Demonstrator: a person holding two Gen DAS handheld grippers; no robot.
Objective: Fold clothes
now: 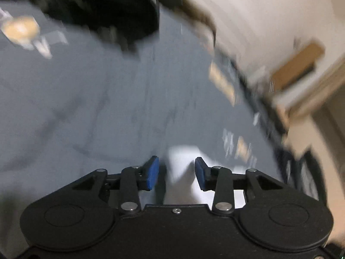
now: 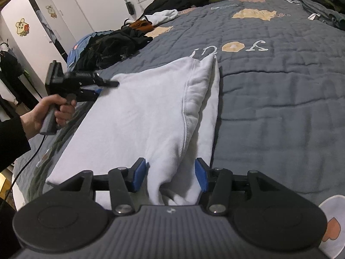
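Observation:
A white garment [image 2: 140, 116] lies folded on the grey quilted bedspread [image 2: 280, 90], with a thick folded edge running up its right side. My right gripper [image 2: 171, 176] is at its near end, where a bunch of the cloth rises between the blue pads and fills the gap. My left gripper [image 2: 110, 86], held in a hand [image 2: 43, 112], is at the garment's far left corner. In the blurred left wrist view, white cloth [image 1: 179, 164] lies between the left gripper's [image 1: 176, 171] pads, and a gap shows beside the left pad.
A heap of dark clothes [image 2: 112, 49] lies on the bed's left side, with more dark and white clothes [image 2: 172, 4] further back. Folded grey clothes [image 2: 323, 10] sit at the far right. White wardrobes [image 2: 32, 32] stand left of the bed. A cable [image 2: 21, 168] hangs from the left gripper.

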